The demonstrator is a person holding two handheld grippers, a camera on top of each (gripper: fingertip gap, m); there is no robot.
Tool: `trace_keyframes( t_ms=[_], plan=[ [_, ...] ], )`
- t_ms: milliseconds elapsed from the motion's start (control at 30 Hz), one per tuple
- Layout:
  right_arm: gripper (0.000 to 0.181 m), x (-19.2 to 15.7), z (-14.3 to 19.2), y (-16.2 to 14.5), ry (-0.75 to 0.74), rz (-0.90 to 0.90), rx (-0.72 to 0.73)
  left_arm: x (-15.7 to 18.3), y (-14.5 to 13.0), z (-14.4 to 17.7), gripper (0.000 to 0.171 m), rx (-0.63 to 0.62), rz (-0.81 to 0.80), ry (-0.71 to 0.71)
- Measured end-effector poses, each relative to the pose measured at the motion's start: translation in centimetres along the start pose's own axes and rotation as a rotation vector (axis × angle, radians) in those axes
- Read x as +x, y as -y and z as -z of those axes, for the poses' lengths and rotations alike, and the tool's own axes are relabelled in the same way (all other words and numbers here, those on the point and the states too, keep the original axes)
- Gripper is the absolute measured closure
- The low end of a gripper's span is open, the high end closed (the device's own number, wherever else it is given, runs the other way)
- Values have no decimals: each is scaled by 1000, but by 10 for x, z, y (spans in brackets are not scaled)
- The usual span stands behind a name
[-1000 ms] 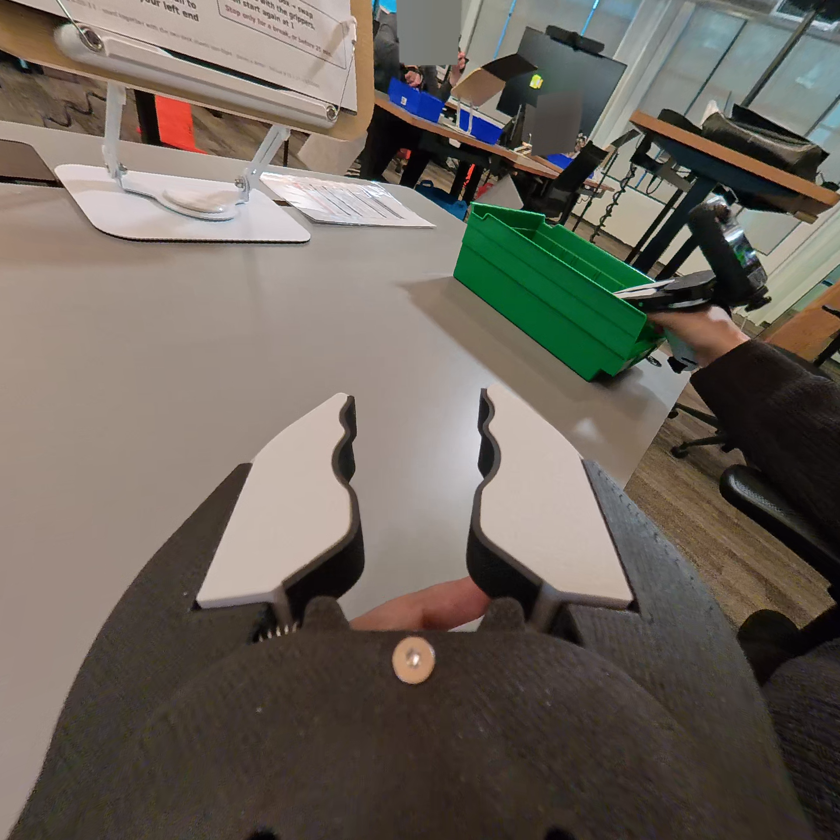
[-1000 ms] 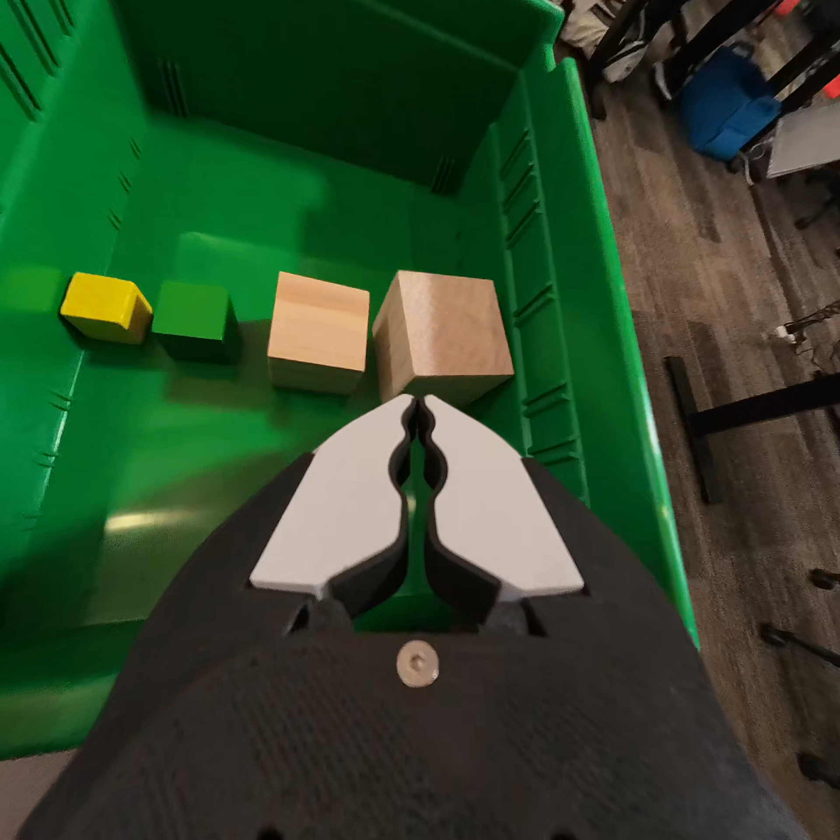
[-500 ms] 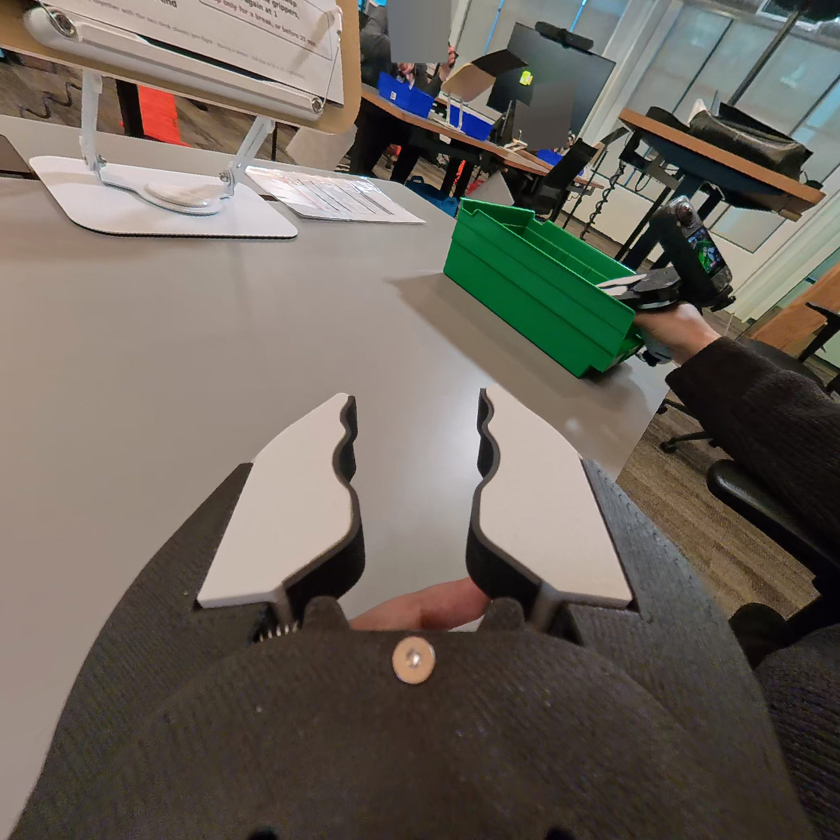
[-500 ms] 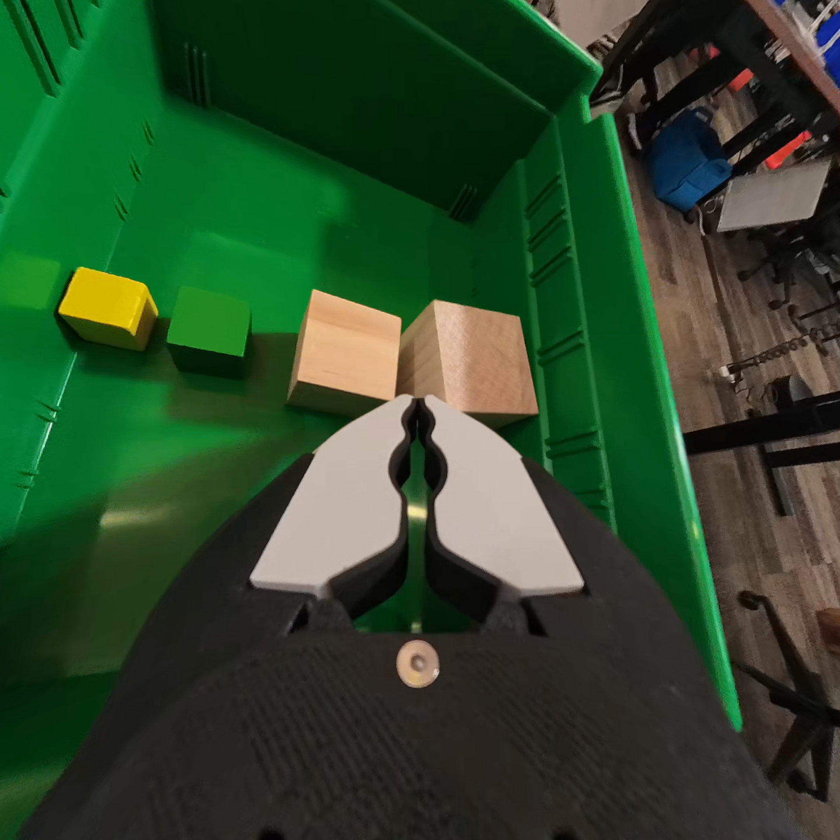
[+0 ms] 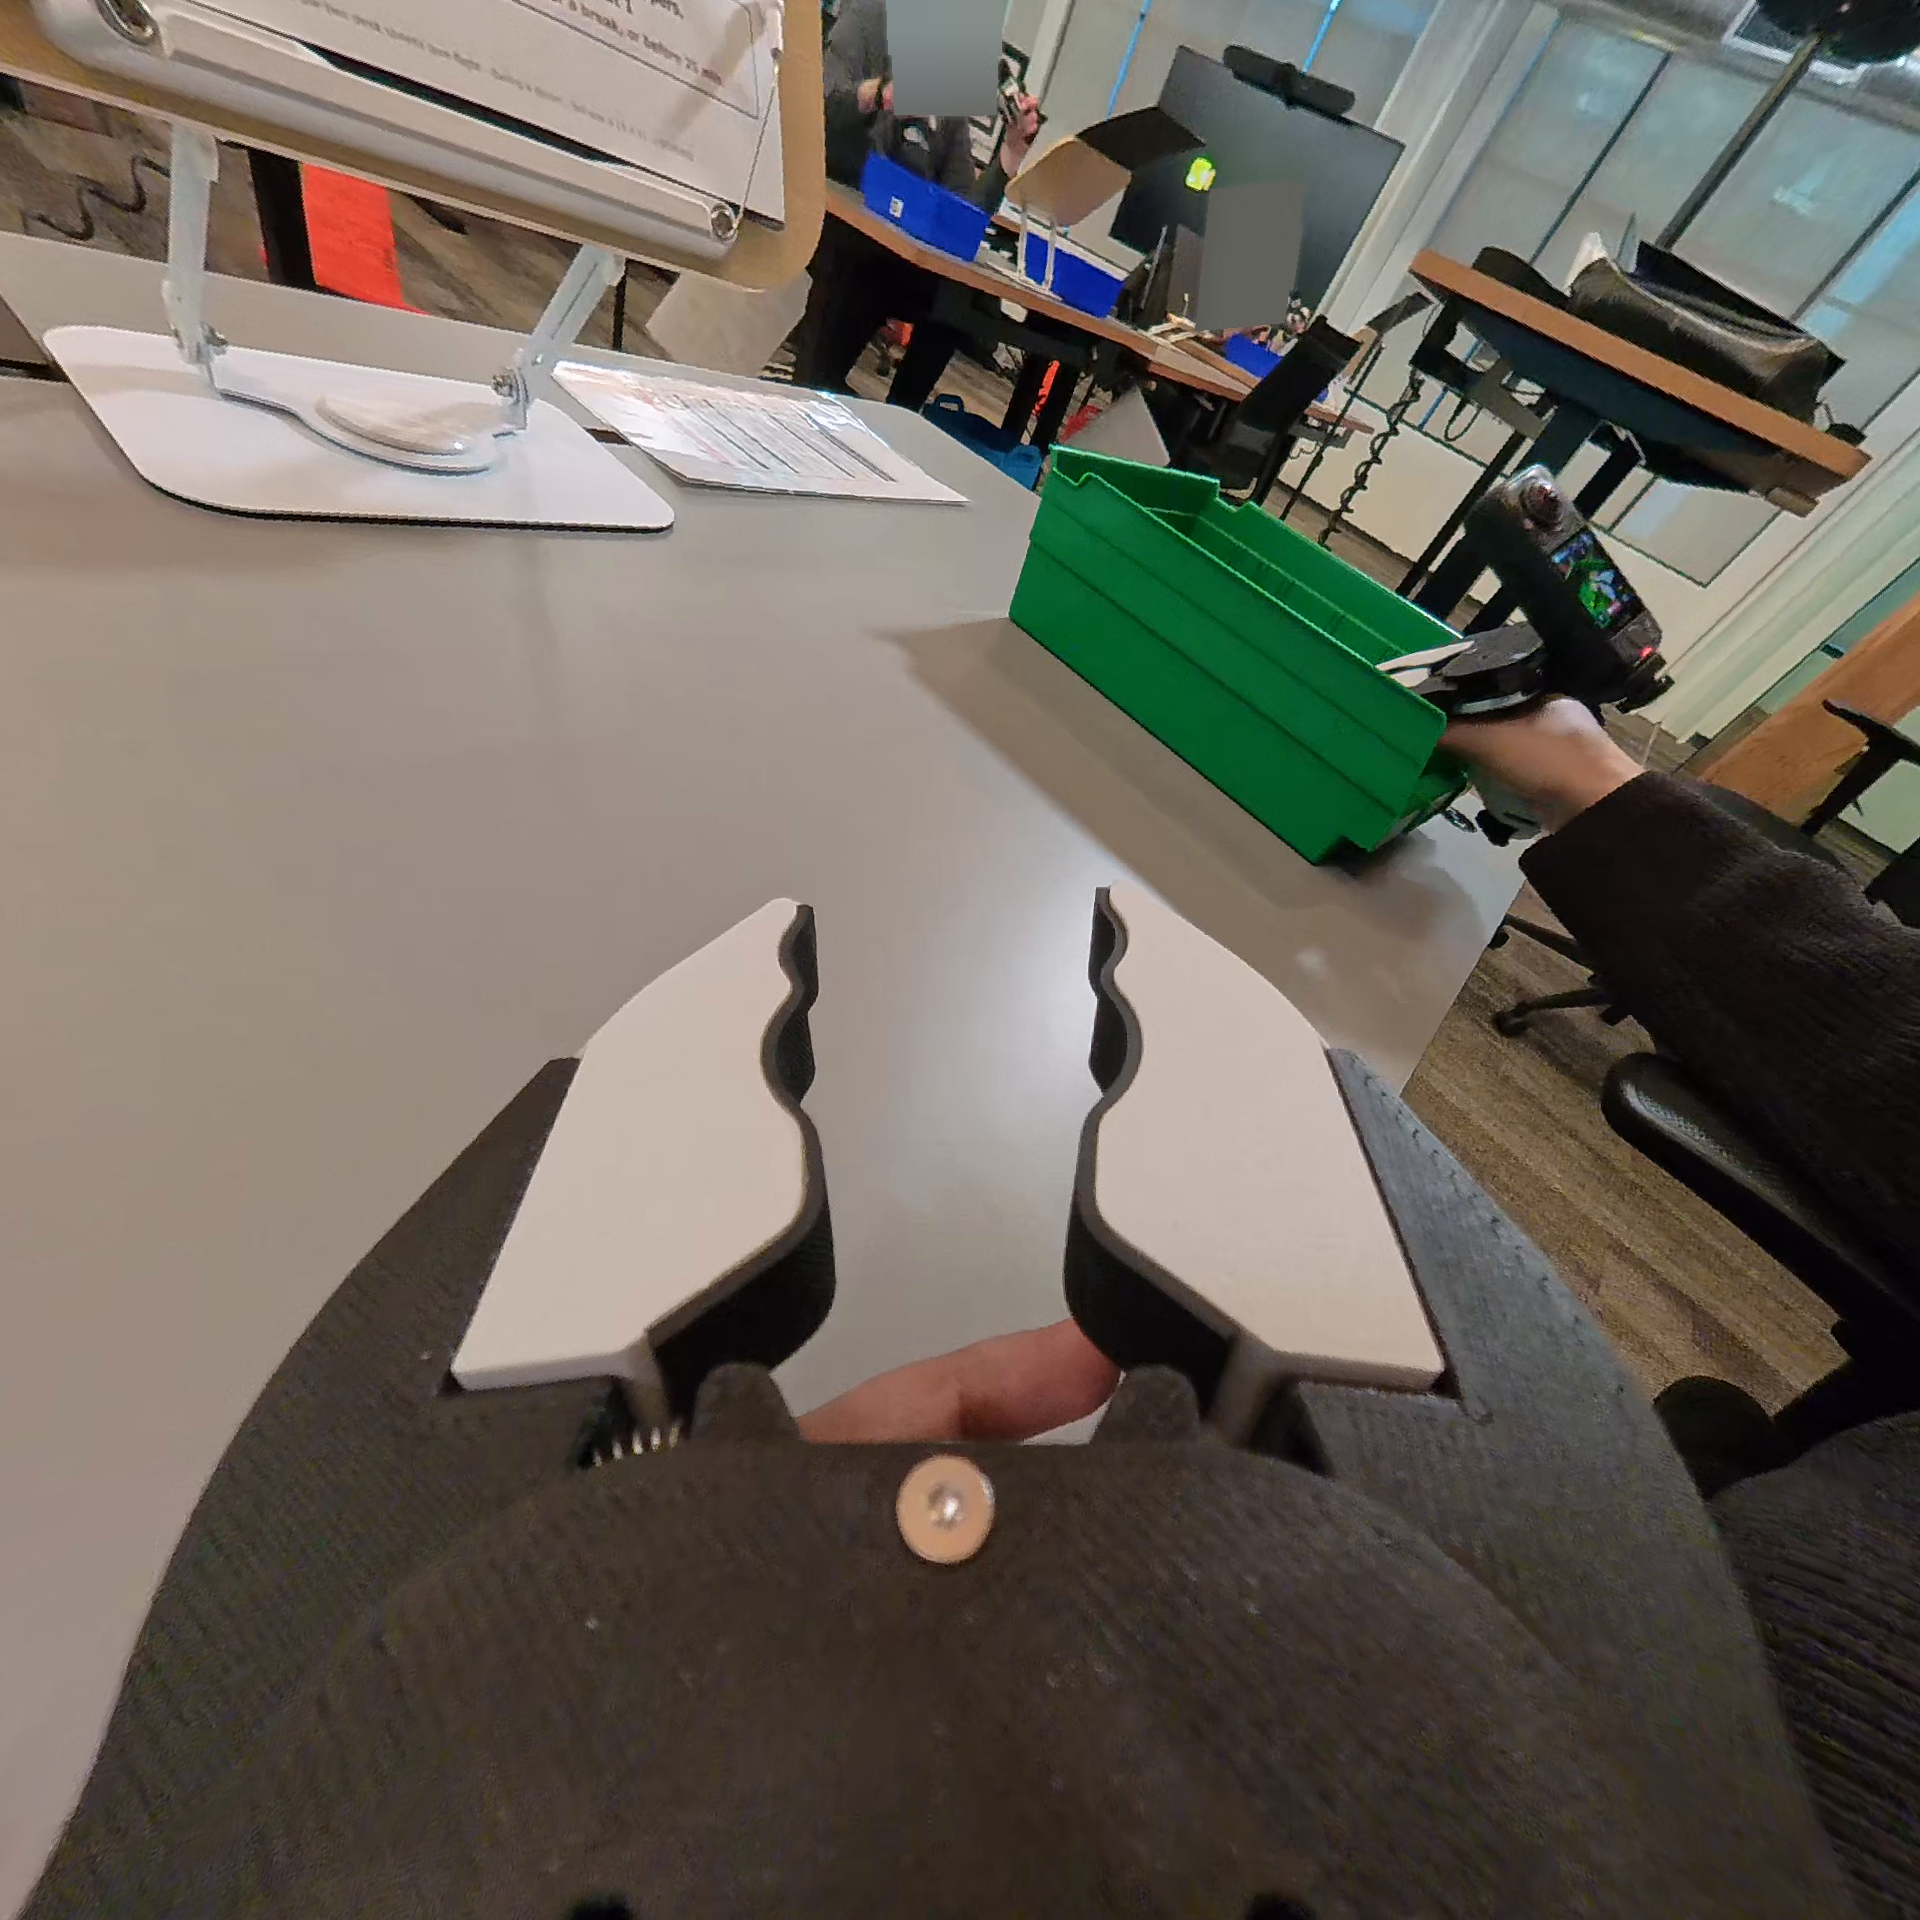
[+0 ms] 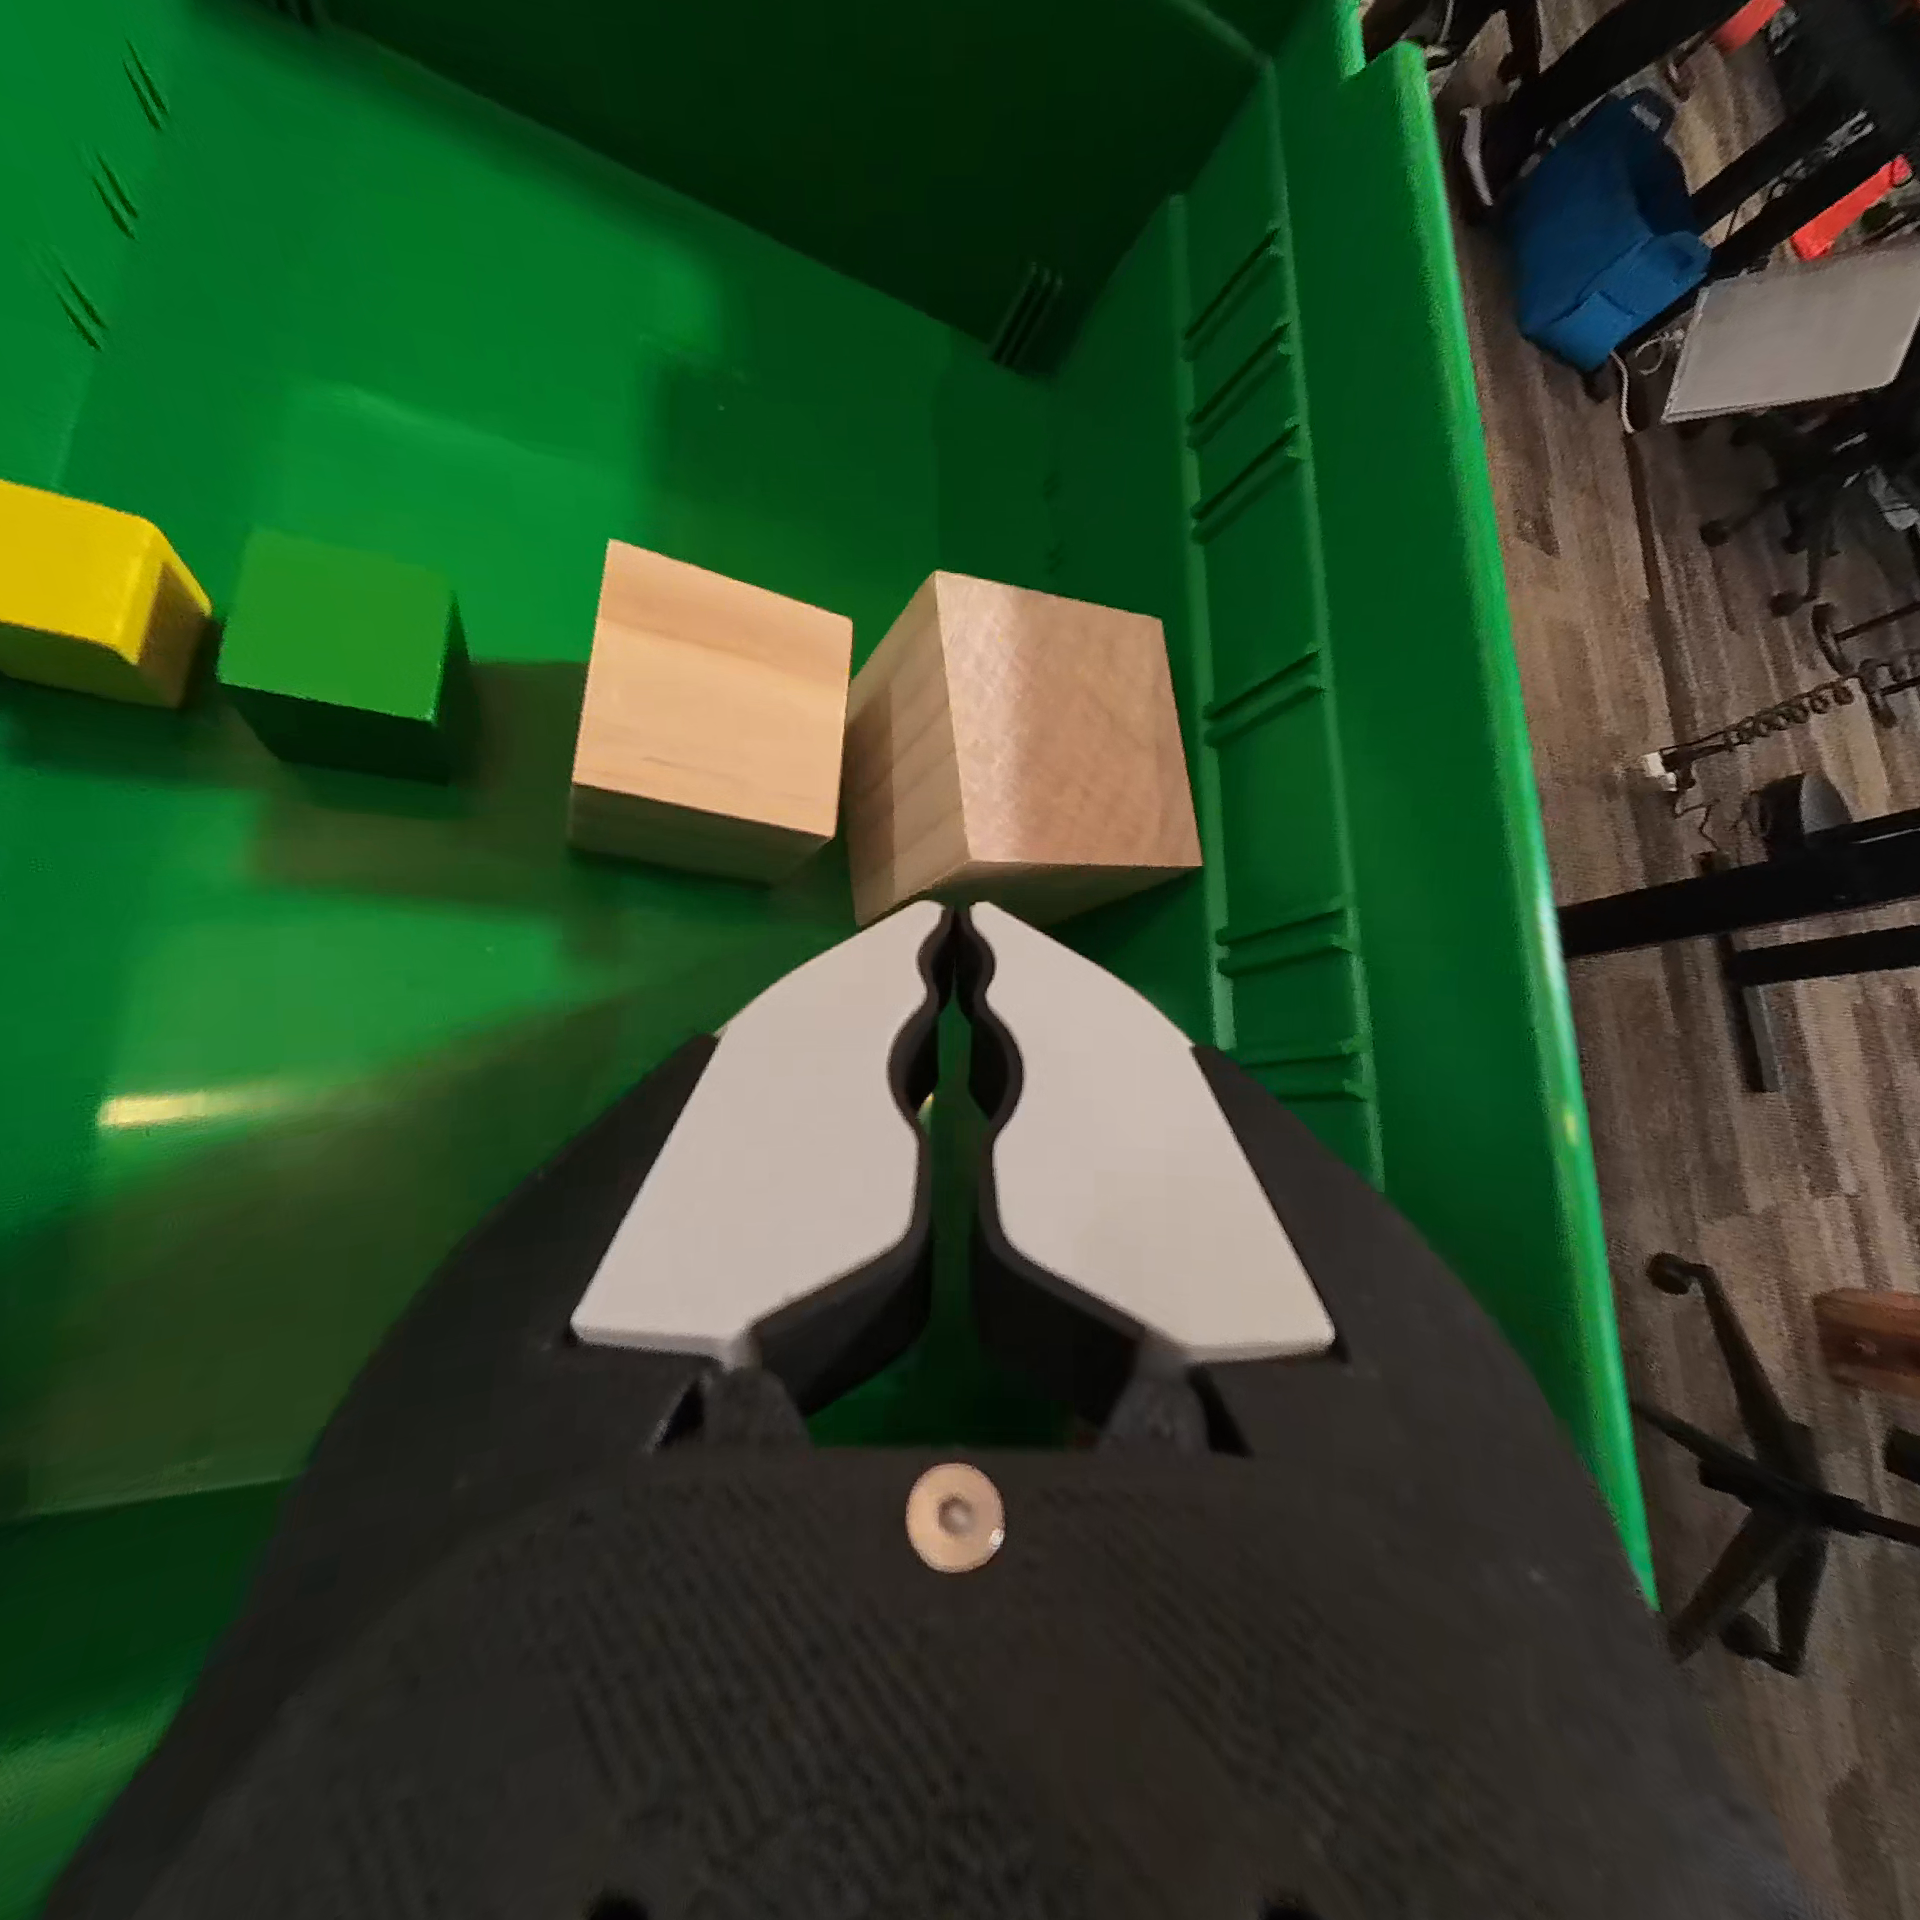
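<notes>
My right gripper (image 6: 958, 914) is shut and empty inside a green bin (image 6: 1340, 520). Its tips are at the near bottom edge of a plain wooden cube (image 6: 1039, 748), which stands turned against the bin's right wall; I cannot tell if they touch. To its left lie a second wooden cube (image 6: 707, 717), a green cube (image 6: 332, 655) and a yellow block (image 6: 83, 592). My left gripper (image 5: 951, 914) is open and empty above the grey table (image 5: 416, 790). The left wrist view shows the bin (image 5: 1226, 644) at the table's right edge, with the right gripper (image 5: 1423, 665) over it.
A white stand (image 5: 343, 447) holding a board, and a printed sheet (image 5: 748, 436), lie at the back of the table. The table edge drops to wood floor (image 5: 1621, 1226) on the right, beside a black chair (image 5: 1745, 1184). Desks and people fill the background.
My right gripper has moved in closer over the blocks; the right wooden cube has turned and now stands nearer the other cube. My left gripper has drifted slightly, still open.
</notes>
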State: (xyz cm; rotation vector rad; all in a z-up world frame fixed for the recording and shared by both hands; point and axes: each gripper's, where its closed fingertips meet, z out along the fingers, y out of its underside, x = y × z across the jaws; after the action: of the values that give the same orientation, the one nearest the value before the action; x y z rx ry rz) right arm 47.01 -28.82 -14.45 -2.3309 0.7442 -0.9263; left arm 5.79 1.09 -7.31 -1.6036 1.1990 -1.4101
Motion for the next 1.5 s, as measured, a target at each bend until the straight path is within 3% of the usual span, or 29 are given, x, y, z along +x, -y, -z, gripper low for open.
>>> trace_keyframes(
  t_ms=[767,1067,1300,1367,1500],
  plan=[
    [179,2,4,10,-35,72,39,-4,0,1,121,2,20,6],
    [181,1,30,36,10,-18,172,-2,6,4,116,32,64,-24],
    [180,12,52,57,-81,-96,289,-1,3,4,115,14,79,-39],
    [149,14,56,61,-73,-171,302,-1,3,4,115,9,67,-34],
    [133,14,61,65,15,-317,343,-1,2,3,115,6,90,-44]
  ],
)
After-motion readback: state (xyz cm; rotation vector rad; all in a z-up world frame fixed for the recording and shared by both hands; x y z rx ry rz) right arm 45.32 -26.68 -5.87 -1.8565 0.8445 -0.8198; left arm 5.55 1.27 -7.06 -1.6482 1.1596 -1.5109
